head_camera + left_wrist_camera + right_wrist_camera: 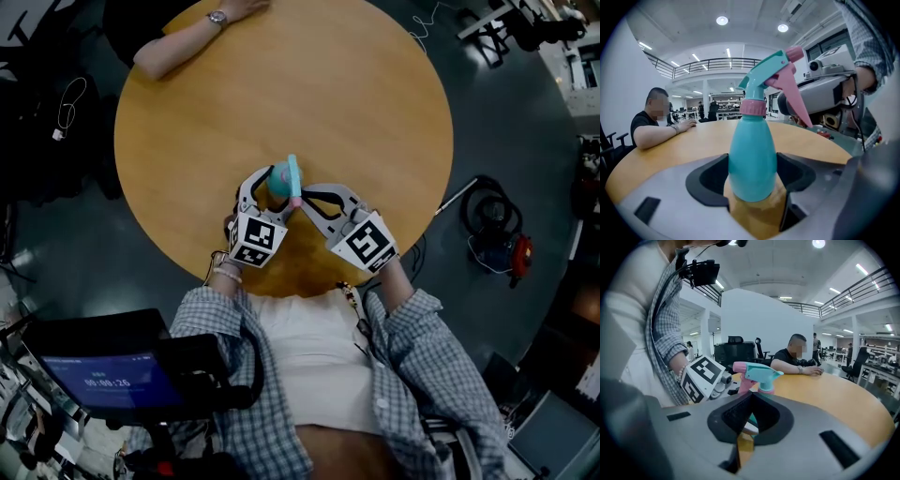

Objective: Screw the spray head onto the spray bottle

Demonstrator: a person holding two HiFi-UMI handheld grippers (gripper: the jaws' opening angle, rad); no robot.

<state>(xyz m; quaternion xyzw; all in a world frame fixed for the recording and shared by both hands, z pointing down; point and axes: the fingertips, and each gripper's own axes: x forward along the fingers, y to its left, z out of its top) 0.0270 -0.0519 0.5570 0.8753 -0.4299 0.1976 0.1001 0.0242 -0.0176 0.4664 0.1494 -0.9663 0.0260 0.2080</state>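
Teal, smooth spray bottle (752, 159); pink collar (753, 108)

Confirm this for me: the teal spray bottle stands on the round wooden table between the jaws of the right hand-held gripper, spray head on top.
Wrong gripper. The left gripper view shows the spray bottle standing on the round wooden table between the jaws of the left hand-held gripper, spray head on top.
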